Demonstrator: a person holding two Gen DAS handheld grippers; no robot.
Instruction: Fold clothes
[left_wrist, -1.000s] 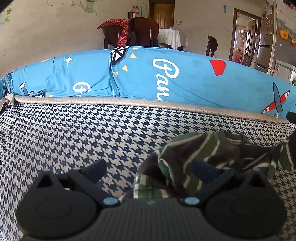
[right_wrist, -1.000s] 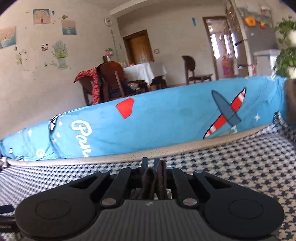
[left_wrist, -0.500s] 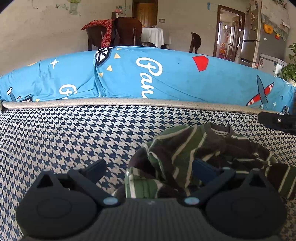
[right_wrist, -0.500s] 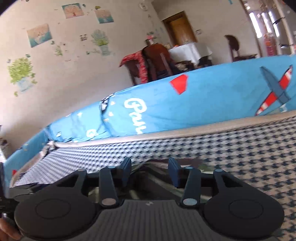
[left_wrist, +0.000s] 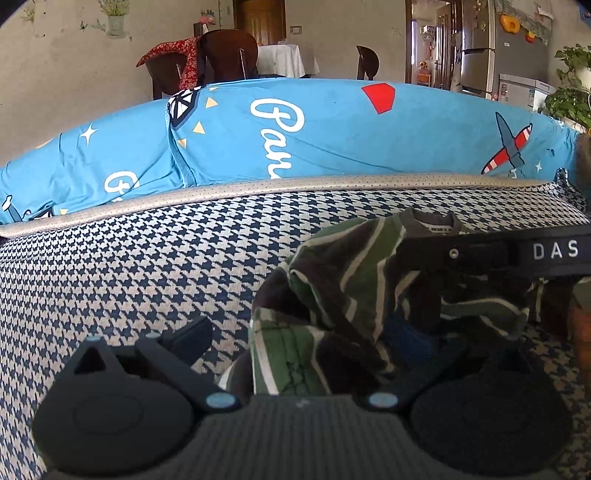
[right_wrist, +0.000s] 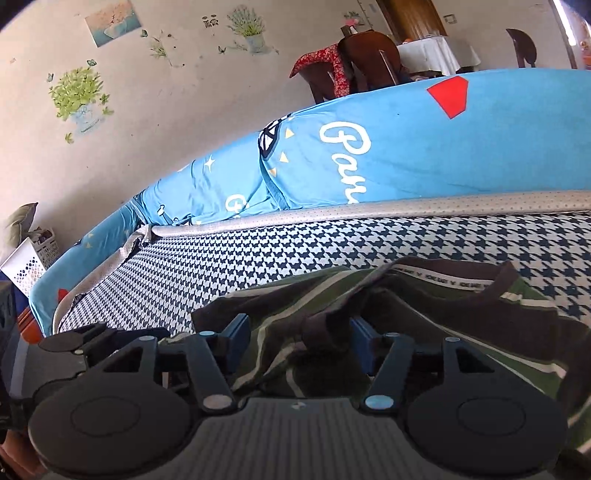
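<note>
My left gripper (left_wrist: 299, 338) and right gripper (right_wrist: 297, 332) gape wide around a crumpled striped shirt (left_wrist: 373, 295) on the houndstooth mattress (left_wrist: 147, 266); bare weave stretches left, blue bolster (left_wrist: 332, 136) bordering far.

"das" on the right gripper (left_wrist: 517, 254), "pan" on the blue cushion (left_wrist: 332, 140)

Green, brown and white striped cloth shirt (left_wrist: 354, 280) is soft, matt knit, rumpled, with a ribbed brown collar (right_wrist: 491, 284) carrying a printed woven tape. It lies on a navy-and-white houndstooth woven cover (left_wrist: 147, 258), coarse and matt, edged by a beige perforated leather-look band (left_wrist: 295, 182); behind it a smooth bright-blue printed fabric cushion (left_wrist: 332, 136). Black plastic gripper bodies (right_wrist: 295, 424): matt, ribbed centre panel, smooth round discs, blue finger pads (right_wrist: 236, 338).
</note>
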